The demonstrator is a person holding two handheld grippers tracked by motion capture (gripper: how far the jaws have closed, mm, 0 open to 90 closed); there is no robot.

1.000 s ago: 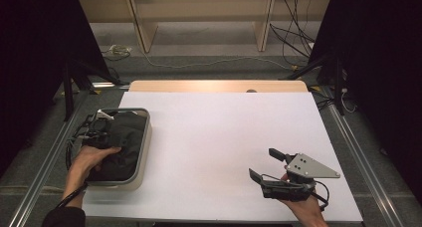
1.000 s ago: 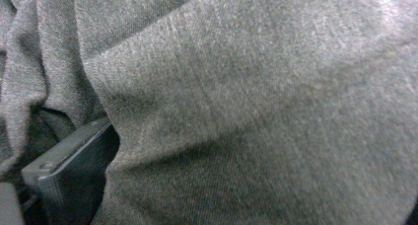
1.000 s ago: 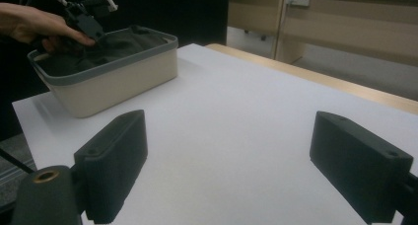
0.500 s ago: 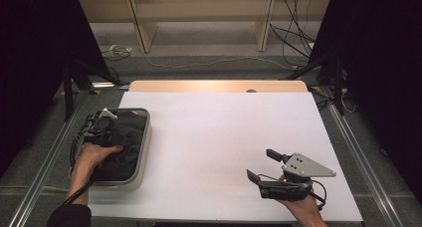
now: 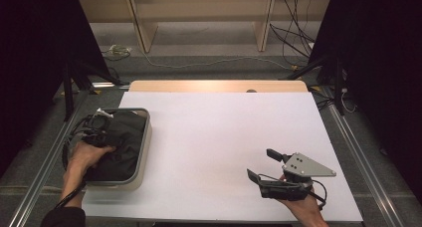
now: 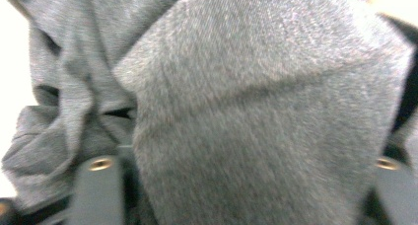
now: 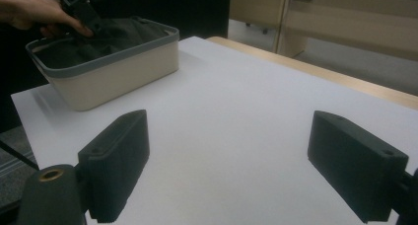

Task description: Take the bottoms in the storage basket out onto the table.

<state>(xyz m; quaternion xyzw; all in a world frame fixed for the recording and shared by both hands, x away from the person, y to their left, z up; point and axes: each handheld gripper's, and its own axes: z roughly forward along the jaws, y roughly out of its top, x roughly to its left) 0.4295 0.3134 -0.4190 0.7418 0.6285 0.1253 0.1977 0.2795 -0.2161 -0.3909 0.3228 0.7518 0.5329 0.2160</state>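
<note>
Cloth (image 6: 256, 116) bunched between my left gripper (image 5: 98, 129) jaws, just been closing; need deeper bite before lifting from bin (image 5: 144, 147). Right gripper (image 5: 263, 166) open, idle.

One beige bin (image 5: 143, 152) holding one dark cloth (image 5: 122, 137) on one white table (image 5: 224, 137); two grippers.

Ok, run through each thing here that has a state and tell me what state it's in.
Bin: upright on the table's left side, holding dark cloth.
Cloth: crumpled in the bin, a grey fold between the left claw's jaws.
Left claw: down in the bin, jaws just been closing around the cloth; a firm grip cannot be told.
Right claw: open, holding nothing, low over the bare table.
</note>
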